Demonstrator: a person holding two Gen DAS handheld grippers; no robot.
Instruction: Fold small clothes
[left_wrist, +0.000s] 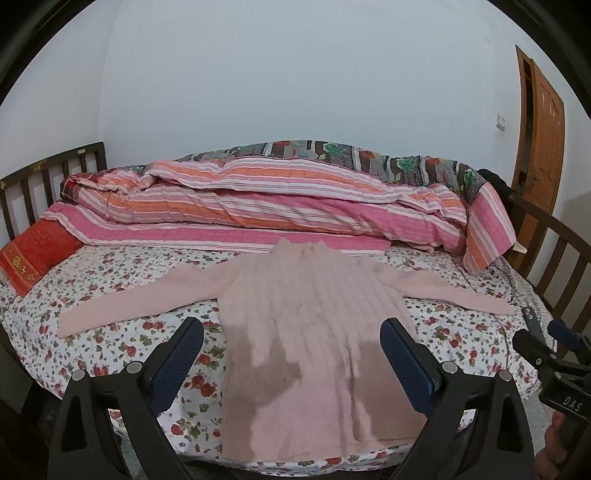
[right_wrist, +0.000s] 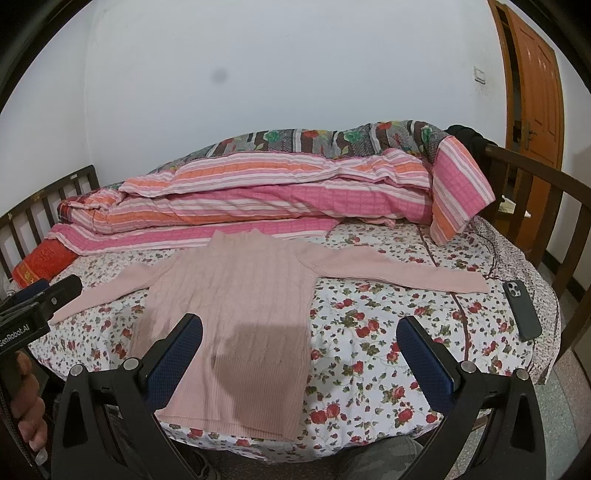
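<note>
White walls rise behind a bed covered by a flower-print sheet, and on that sheet a pink knitted sweater lies flat, face up, with its collar toward the far side and its hem at the near edge. Both sleeves stretch outward, one to each side, so that the garment forms a wide cross on the sheet. Shadows of the tools fall across its lower part. Above the near edge hangs the left tool, its blue-padded jaws spread wide on either side of the sweater's lower body and holding nothing. The right tool hangs a little farther right, equally wide open and empty, with one jaw over the hem and the other over bare sheet. Each tool also shows at the edge of the other's view, with part of the hand that holds it. Behind the collar, a rolled quilt with pink and orange stripes runs along the far side of the bed, touching or nearly touching the collar. A red cushion lies at the left end by the dark wooden rail. A dark phone rests on the sheet near the end of the right-hand sleeve, and an orange wooden door stands beyond.
</note>
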